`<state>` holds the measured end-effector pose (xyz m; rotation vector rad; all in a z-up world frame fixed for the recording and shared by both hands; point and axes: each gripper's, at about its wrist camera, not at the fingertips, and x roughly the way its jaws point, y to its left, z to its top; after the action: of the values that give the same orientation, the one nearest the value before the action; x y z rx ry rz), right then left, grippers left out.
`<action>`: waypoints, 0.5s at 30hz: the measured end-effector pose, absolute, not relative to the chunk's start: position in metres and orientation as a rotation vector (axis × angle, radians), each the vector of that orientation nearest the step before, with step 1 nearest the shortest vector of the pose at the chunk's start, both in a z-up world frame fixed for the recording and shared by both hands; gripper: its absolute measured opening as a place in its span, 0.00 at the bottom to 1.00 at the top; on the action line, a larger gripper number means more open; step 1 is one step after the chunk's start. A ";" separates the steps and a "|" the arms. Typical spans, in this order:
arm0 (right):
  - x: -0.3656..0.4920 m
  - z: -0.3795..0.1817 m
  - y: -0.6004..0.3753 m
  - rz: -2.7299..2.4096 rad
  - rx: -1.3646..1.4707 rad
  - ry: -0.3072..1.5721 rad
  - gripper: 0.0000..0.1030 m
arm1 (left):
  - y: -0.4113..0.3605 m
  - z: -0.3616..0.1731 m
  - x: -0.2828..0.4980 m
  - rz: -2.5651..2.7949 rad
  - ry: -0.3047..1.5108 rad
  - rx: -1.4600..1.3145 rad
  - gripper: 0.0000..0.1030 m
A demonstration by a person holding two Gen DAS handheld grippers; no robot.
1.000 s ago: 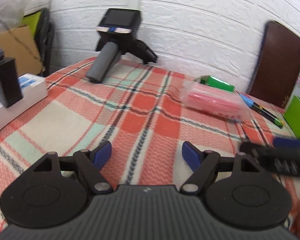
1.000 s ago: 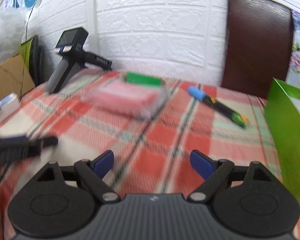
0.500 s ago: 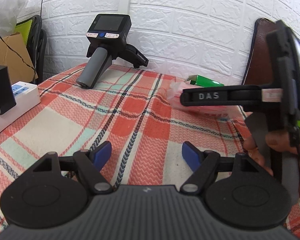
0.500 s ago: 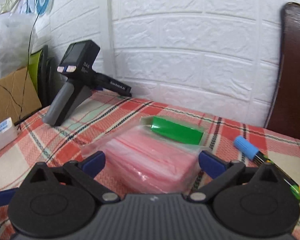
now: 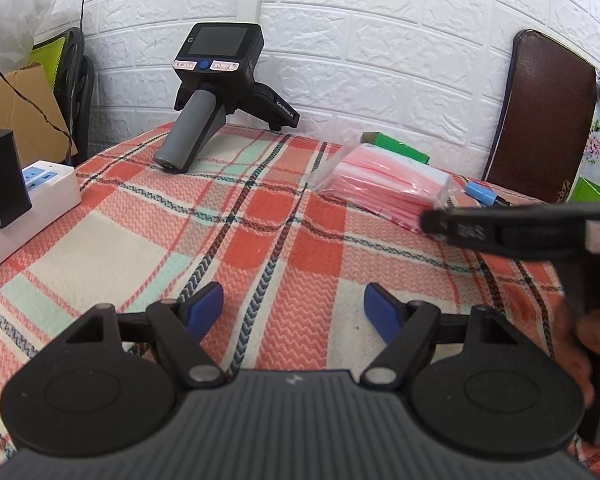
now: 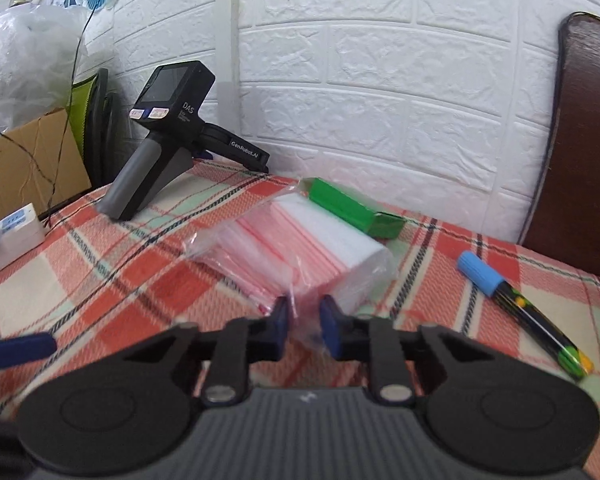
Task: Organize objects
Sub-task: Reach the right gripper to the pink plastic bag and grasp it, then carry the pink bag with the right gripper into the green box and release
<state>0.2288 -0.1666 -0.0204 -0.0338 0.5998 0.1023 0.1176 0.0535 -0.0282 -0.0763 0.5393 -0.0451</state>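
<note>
Right gripper (image 6: 305, 322) with jaws just closing, now narrow, blue pads pinching the loose clear wrapping at the near corner of the pack of pink-striped bags (image 6: 300, 246). Whether the pads press the stack itself or only the film: cannot tell, picture blurred there. Pack lying flat on the plaid tablecloth (image 6: 100, 280), toward the far edge of the table, long axis running from the near corner at the pads back toward the wall. Green box (image 6: 352, 210) just behind it, touching or nearly touching its far end, long axis slanting along the far edge. Marker with a blue cap (image 6: 516, 306) to the right of the pack, apart from it, cap pointing toward the far edge, other end toward the near right.

Left gripper (image 5: 294, 308) with jaws wide, nothing between the pads, held over the bare middle of the cloth. Spare handheld gripper device (image 5: 216, 92) propped at the far left corner against the white brick wall (image 5: 380, 40). White power strip (image 5: 32, 184) at the left edge. Brown chair back (image 5: 540, 116) behind the far right edge. Open cloth in the middle and near left; far right edge crowded.
</note>
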 end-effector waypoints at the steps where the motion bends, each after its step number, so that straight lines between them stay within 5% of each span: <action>1: 0.220 -0.021 -0.168 0.096 -0.035 0.601 0.04 | 0.054 -0.028 0.119 -0.046 0.543 -0.077 0.77; 15: 0.014 -0.014 -0.214 0.064 0.016 0.656 0.04 | 0.058 -0.030 0.124 -0.055 0.588 -0.112 0.84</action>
<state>0.0143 -0.2139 -0.0144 0.0156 0.6560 0.0638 0.1239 0.0585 -0.0297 -0.1120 0.5885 -0.0554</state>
